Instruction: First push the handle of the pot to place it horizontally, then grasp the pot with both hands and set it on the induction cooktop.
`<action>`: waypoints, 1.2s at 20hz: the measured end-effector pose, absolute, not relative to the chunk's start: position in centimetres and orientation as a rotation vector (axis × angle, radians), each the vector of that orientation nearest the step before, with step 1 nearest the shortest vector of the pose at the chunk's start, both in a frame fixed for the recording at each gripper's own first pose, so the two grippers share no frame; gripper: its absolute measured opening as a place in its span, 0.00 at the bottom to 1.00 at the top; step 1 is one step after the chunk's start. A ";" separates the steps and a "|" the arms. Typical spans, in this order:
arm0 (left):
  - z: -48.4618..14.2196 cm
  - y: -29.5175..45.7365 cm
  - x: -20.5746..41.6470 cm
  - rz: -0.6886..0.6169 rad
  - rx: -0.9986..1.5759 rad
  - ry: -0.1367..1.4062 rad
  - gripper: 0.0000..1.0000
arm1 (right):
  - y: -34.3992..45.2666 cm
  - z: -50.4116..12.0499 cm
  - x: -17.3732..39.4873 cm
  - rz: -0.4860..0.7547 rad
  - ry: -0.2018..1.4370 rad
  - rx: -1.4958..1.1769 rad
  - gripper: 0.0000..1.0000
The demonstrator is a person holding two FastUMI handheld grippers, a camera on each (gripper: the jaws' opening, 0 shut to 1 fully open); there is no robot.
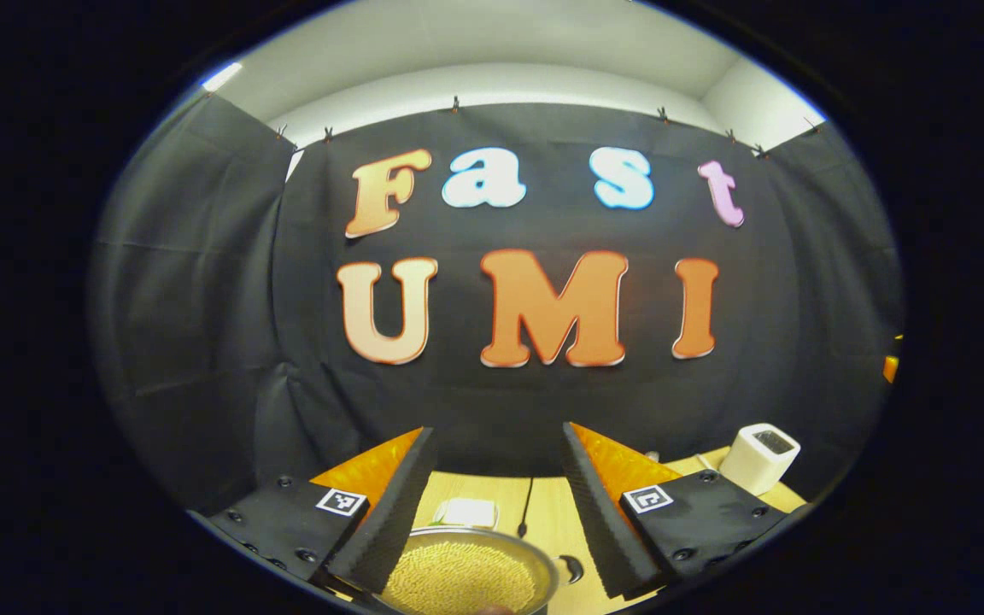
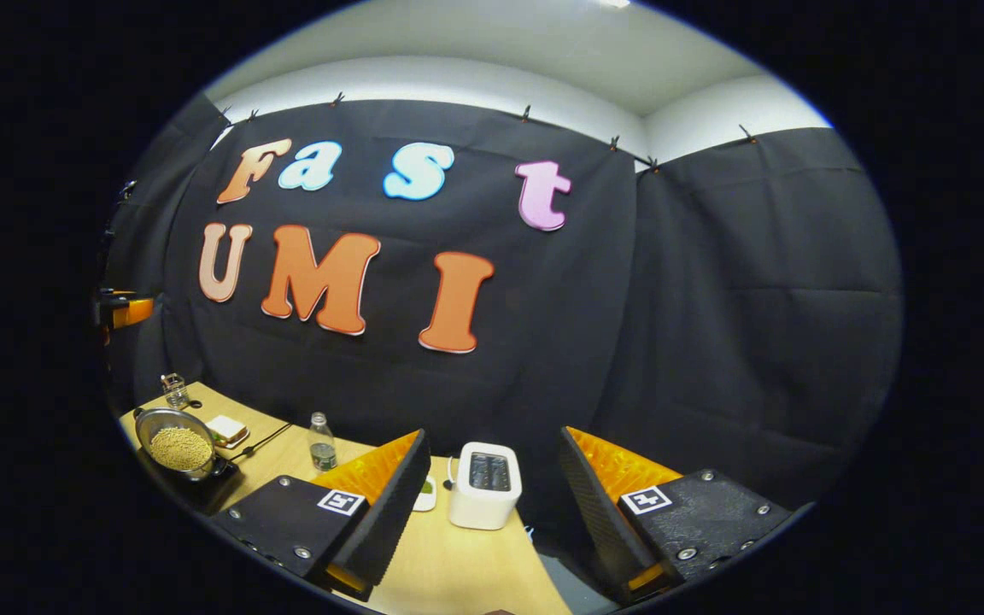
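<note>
In the left gripper view a metal pot (image 1: pixel 466 574) full of small yellowish grains sits low in the middle, just under and past my left gripper (image 1: pixel 497 430), which is open with nothing between its fingers. In the right gripper view the same pot (image 2: pixel 178 444) stands far left on a dark flat cooktop (image 2: pixel 202 494) at the table's corner. My right gripper (image 2: pixel 492 434) is open and empty, well away from the pot. An orange part of the left gripper (image 2: pixel 123 312) hangs above the pot. I cannot make out the pot's handle.
A white toaster (image 2: pixel 483 483) stands on the wooden table (image 2: pixel 458 564) straight ahead of the right gripper; it also shows as the toaster (image 1: pixel 761 457). A plate with a sandwich (image 2: pixel 227 431), a small bottle (image 2: pixel 319 442), a glass jar (image 2: pixel 174 390) and a black cable (image 1: pixel 527 508) lie near the pot.
</note>
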State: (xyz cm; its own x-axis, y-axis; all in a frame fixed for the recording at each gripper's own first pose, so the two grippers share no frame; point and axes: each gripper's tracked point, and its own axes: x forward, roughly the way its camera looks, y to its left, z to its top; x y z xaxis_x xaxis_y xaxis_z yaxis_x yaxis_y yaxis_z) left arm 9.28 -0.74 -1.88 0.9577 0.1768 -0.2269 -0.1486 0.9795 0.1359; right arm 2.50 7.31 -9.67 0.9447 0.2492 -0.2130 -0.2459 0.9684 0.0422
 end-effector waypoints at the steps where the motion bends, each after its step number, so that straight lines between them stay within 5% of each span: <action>1: -0.3 -1.6 9.6 0.152 0.109 0.205 0.96 | 6.3 -8.5 2.4 0.241 0.194 0.020 0.93; 11: 15.2 -3.0 11.2 0.054 -0.038 -0.053 0.96 | 5.3 4.8 2.9 0.304 0.014 0.104 0.93; 24: 18.3 -1.0 10.5 0.101 0.040 -0.101 0.96 | 8.4 13.1 3.5 0.359 -0.110 0.128 0.95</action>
